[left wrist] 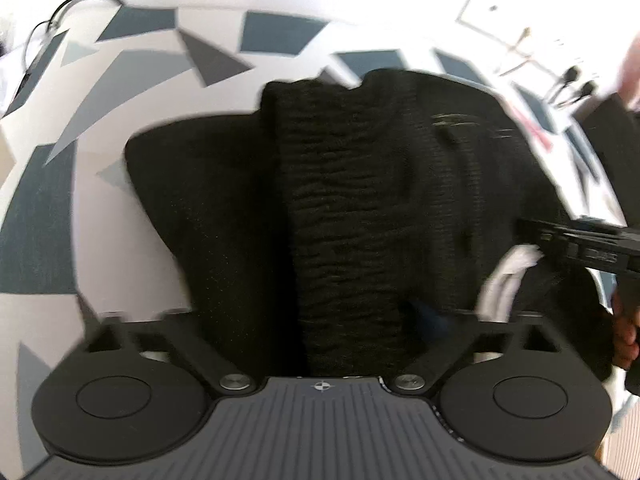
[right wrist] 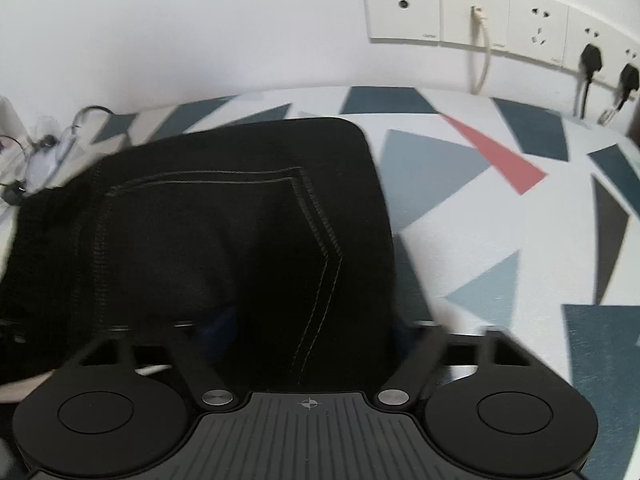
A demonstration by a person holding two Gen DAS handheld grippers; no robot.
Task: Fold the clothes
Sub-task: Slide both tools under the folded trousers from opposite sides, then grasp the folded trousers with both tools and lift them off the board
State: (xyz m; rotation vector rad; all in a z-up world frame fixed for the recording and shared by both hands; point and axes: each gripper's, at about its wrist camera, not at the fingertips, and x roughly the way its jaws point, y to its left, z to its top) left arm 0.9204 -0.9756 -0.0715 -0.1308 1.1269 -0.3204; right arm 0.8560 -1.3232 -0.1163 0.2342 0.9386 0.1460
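Observation:
A black garment (left wrist: 340, 200) with a ribbed waistband and pale pocket stitching lies bunched on a patterned tablecloth (left wrist: 132, 80). In the left wrist view the ribbed band runs down between the arms of my left gripper (left wrist: 324, 312) and hides its fingertips. In the right wrist view the same black garment (right wrist: 200, 240) drapes over my right gripper (right wrist: 276, 324), covering its fingertips, with the cloth gathered into the jaws. From the left wrist view my right gripper (left wrist: 532, 236) reaches in from the right at the garment's edge, beside a white strip of cloth (left wrist: 504, 280).
The tablecloth (right wrist: 460, 168) has grey, blue and red triangles and runs to a white wall. Wall sockets (right wrist: 500, 12) with plugs and a cable sit at the back right. Loose cables (right wrist: 40, 148) lie at the back left. A person's hand (left wrist: 624, 340) holds the right gripper.

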